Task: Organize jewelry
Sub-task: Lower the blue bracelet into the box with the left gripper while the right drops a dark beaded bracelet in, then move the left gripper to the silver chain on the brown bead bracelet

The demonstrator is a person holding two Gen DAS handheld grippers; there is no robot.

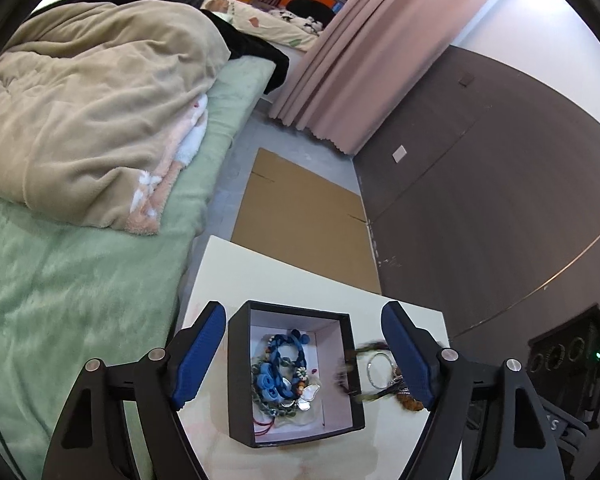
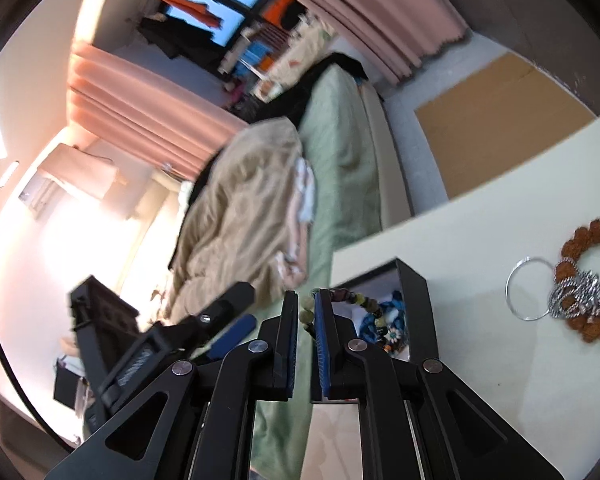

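One black box (image 1: 292, 368), lid off and white-lined, sits on the cream table (image 1: 284, 276) beside the green-sheeted bed (image 1: 60, 280). Inside it lies a tangle of jewelry: a blue braided piece (image 1: 288, 350), a green bead strand (image 1: 266, 400) and one silver butterfly pendant (image 1: 306, 394); how many pieces in all I cannot tell. The left gripper (image 1: 304, 356) hangs over the box with its two blue pads spread wide, one on either side of the box, holding nothing.

The right gripper (image 2: 309, 344) has its jaws pinched nearly together on a bracelet of green and dark beads (image 2: 342, 300), which dangles at the box's rim, partly over the opening.

Three pieces lie on the table, well apart from the box: one thin silver bangle (image 2: 518, 290), one brown bead bracelet (image 2: 594, 240) and one silver chain (image 2: 578, 296) heaped on that bracelet.
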